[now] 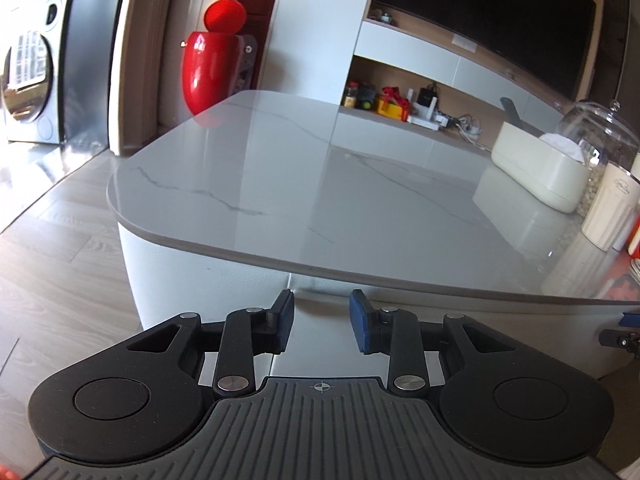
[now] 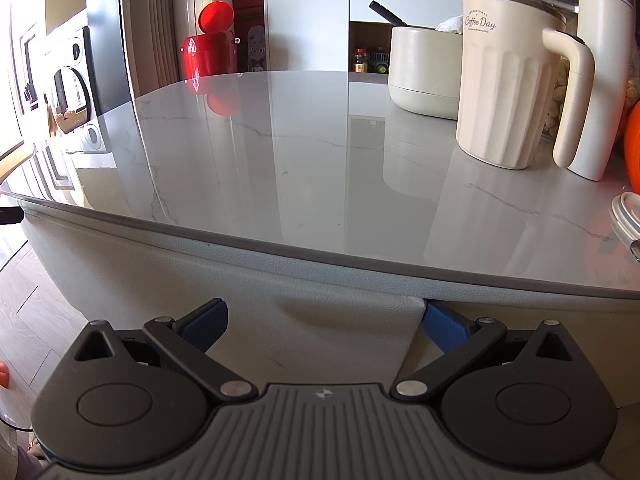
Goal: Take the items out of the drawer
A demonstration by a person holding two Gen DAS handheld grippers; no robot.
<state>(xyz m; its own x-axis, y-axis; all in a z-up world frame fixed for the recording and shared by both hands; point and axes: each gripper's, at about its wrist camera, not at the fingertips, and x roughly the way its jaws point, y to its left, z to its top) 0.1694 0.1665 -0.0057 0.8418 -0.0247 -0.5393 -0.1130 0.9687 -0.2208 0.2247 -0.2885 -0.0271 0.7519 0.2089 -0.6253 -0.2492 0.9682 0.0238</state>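
The drawer front is a white leather-like panel under the marble table top, with a curved finger recess below the rim; it looks closed and its contents are hidden. My right gripper stands wide open straddling that panel, and its right blue fingertip sits at the vertical seam on the panel's right edge. My left gripper is open with nothing between its fingers, just short of the table's white side, facing a vertical seam. The right gripper shows as a dark part at the far right.
On the table's right side stand a cream ribbed "Coffee Day" cup, a cream handled flask, a cream tissue box, and a glass jar. A red vase stands beyond the table. Wood-look floor lies left.
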